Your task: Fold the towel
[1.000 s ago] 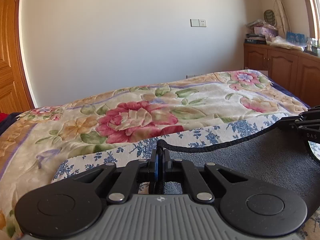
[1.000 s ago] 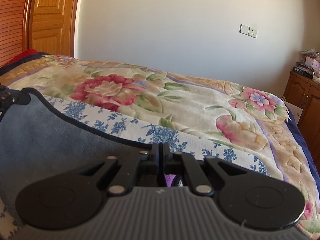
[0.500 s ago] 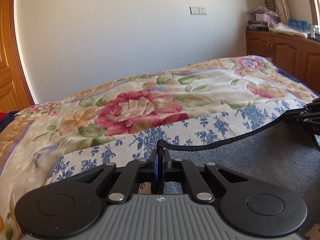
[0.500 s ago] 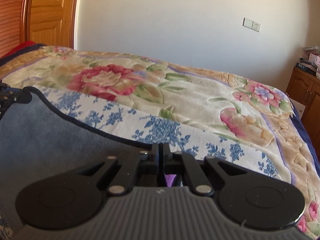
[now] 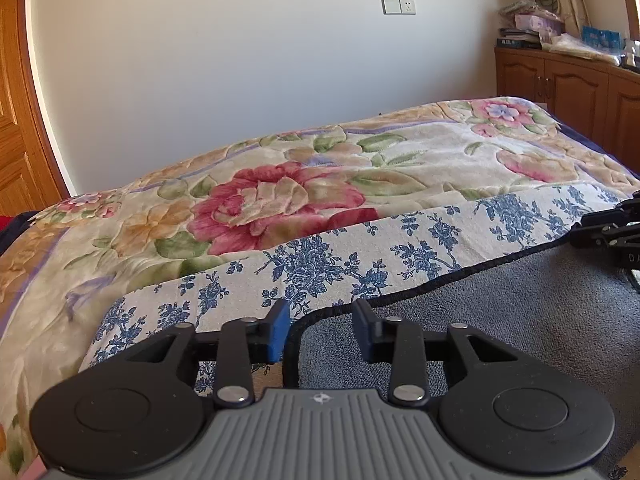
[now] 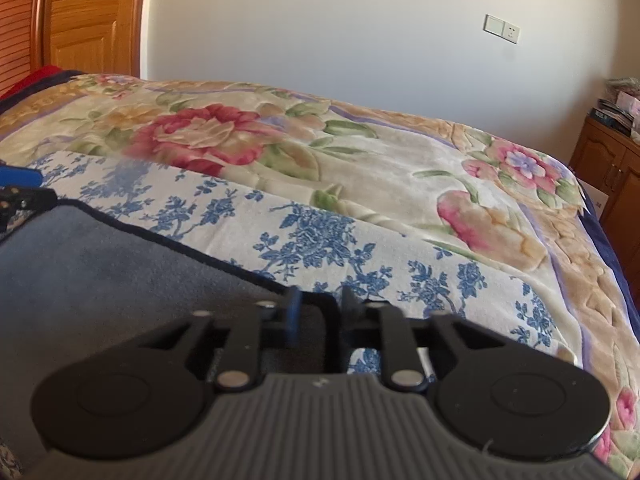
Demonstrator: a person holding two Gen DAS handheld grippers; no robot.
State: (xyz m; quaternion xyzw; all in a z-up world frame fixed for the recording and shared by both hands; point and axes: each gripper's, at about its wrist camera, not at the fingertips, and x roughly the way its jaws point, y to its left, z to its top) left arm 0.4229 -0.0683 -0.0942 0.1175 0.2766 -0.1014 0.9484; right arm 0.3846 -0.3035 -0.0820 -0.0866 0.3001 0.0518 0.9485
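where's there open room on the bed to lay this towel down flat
Open: the floral blanket between the blue-flowered cloth and the wall. Taken: the near strip, where the grey towel lies with the left hand-held gripper and right hand-held gripper open at its corners.

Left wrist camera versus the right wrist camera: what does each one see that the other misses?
Only the left view shows the cabinet top cluttered with boxes and bags, and the right gripper at its edge. Only the right view shows the slatted wooden panel and the left gripper. Both share the grey towel with its dark-edged corner between open fingers, the blue floral cloth, the rose blanket and the wall switch.
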